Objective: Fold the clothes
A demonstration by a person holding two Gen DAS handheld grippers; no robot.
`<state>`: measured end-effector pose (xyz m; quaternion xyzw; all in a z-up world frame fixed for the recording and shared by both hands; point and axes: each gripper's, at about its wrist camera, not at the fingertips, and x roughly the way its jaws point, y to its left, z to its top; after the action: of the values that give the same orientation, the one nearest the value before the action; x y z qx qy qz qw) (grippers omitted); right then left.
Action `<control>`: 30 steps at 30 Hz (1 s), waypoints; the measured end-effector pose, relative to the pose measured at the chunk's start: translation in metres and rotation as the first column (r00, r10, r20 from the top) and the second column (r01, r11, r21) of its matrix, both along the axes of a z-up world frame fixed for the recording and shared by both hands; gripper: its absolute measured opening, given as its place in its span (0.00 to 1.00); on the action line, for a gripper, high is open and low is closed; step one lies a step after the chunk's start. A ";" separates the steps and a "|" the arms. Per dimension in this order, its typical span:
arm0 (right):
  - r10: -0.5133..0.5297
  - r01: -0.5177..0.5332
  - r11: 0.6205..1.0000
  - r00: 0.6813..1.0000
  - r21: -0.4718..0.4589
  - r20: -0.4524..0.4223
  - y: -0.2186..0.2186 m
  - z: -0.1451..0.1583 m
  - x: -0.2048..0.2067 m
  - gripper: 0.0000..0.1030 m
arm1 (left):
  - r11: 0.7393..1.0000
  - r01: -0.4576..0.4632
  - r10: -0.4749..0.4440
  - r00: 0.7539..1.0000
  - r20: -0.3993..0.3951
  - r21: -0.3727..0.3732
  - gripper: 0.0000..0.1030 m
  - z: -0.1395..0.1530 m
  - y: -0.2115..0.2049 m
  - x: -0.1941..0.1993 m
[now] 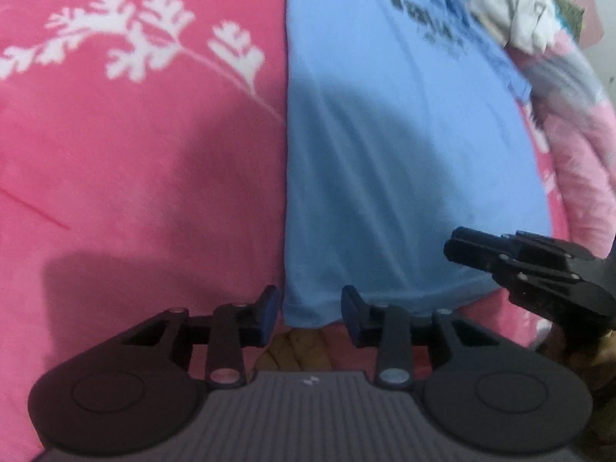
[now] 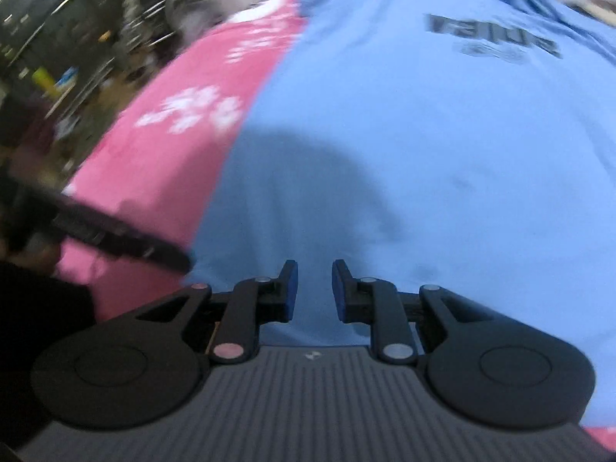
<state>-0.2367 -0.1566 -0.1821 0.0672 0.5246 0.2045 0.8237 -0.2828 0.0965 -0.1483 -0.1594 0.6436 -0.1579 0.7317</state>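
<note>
A light blue T-shirt [image 1: 392, 161] with dark printed lettering lies flat on a pink blanket [image 1: 134, 161] with a white flower print. My left gripper [image 1: 310, 310] is open, its jaws either side of the shirt's near left corner at the hem. My right gripper [image 2: 313, 288] is open and hovers over the shirt [image 2: 404, 161] near its bottom hem. The right gripper also shows in the left wrist view [image 1: 458, 248] at the shirt's right hem. The left gripper shows blurred in the right wrist view [image 2: 127, 244].
A pile of white and grey clothes [image 1: 512, 11] lies beyond the shirt's far right. The blanket's edge drops off on the left in the right wrist view, with cluttered dark furniture [image 2: 77, 38] beyond. Wooden floor [image 1: 296, 350] shows below the near edge.
</note>
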 end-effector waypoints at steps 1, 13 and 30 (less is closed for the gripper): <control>-0.019 0.019 1.000 0.999 -0.003 -0.032 -0.007 -0.010 -0.006 0.18 | 1.000 -0.001 0.001 1.000 0.003 0.014 0.31 -0.002 -0.004 -0.001; -0.487 0.481 0.867 0.873 -0.132 -0.016 -0.241 0.056 -0.042 0.26 | 0.989 -0.038 0.040 0.999 -0.010 0.146 0.21 -0.011 -0.031 0.000; -0.511 0.557 0.823 0.813 0.113 -0.279 -0.308 0.072 -0.042 0.03 | 0.998 -0.068 0.067 0.983 0.169 0.001 0.05 0.045 0.005 -0.018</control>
<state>-0.2790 -0.4651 -0.1098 0.3140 0.5565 0.0034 0.7692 -0.3005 0.1020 -0.1035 -0.1648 0.5739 -0.1436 0.7892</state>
